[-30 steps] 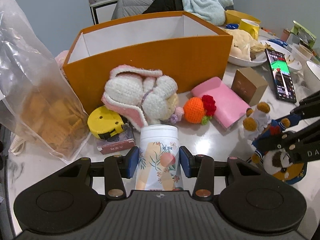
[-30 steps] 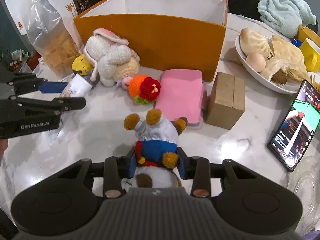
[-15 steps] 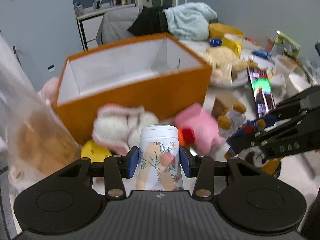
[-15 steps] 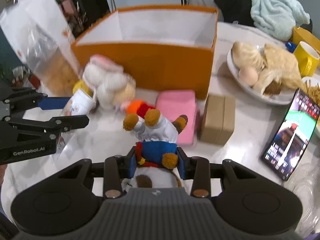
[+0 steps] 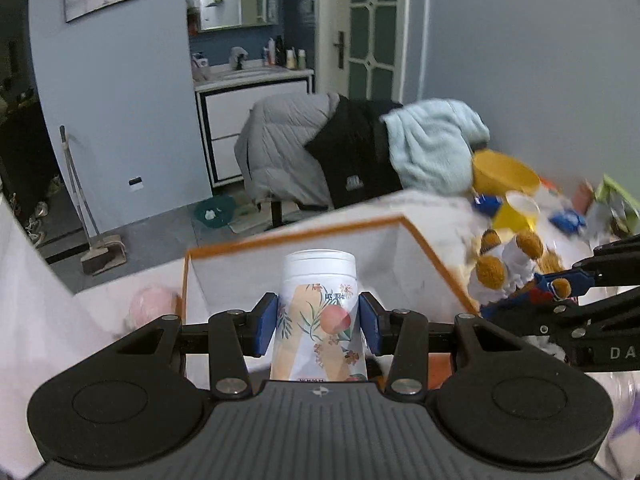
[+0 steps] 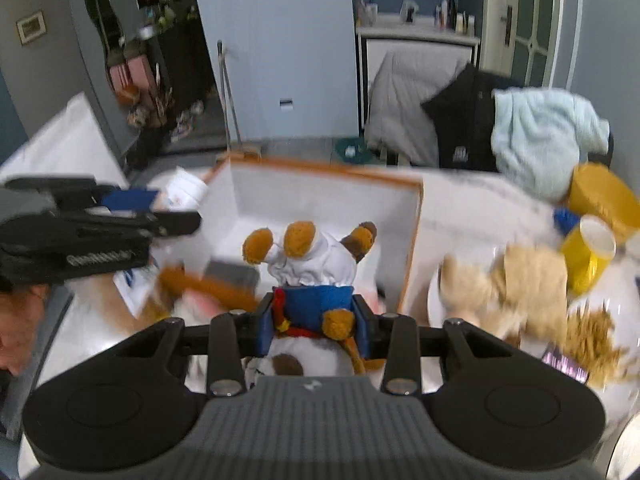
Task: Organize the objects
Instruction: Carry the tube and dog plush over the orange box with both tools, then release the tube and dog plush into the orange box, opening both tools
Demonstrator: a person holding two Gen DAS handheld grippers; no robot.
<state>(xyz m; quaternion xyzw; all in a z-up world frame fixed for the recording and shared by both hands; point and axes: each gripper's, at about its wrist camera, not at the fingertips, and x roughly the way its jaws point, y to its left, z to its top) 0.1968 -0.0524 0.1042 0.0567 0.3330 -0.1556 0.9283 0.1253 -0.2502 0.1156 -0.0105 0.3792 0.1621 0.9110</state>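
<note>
Left gripper pinching a white bottle with a peach and flower print, 2 blue pads pressed on its sides, held upright in the air in front of the open orange box. Right gripper clamped on a plush toy in a blue and white outfit, feet pointing forward, also off the table, over the near edge of that box. Farther right, on the table: yellow mug, plate of food, both blurred.
</note>
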